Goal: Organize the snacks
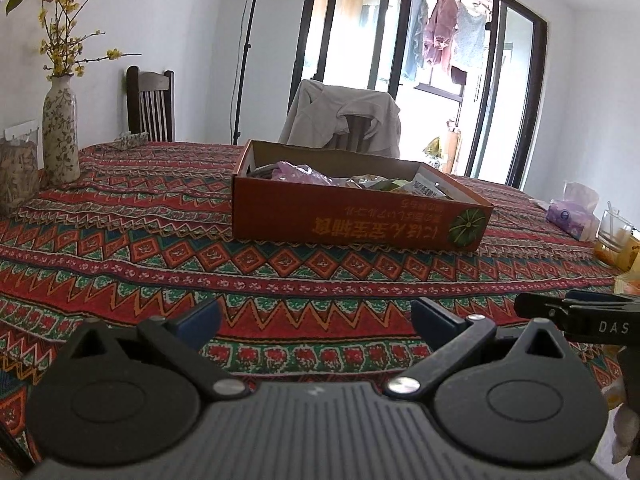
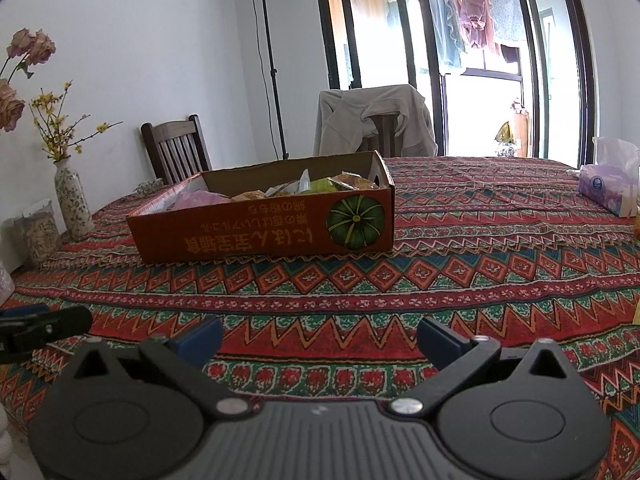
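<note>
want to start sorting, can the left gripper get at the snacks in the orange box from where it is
Probably yes. The left gripper is open and empty, only bare tablecloth lies between it and the orange box, and the box is open-topped with the snack packets exposed. It must lift over the near wall.

An open orange cardboard box [image 1: 352, 220] sits flat on the patterned tablecloth, its long side printed with upside-down yellow characters and a green pumpkin at the right end. Inside lies a loose heap of snack packets [image 1: 352, 180], reaching about to the rim: a pale purple one toward the left [image 2: 200, 200], yellow-green and orange ones toward the right [image 2: 340, 184].
</note>
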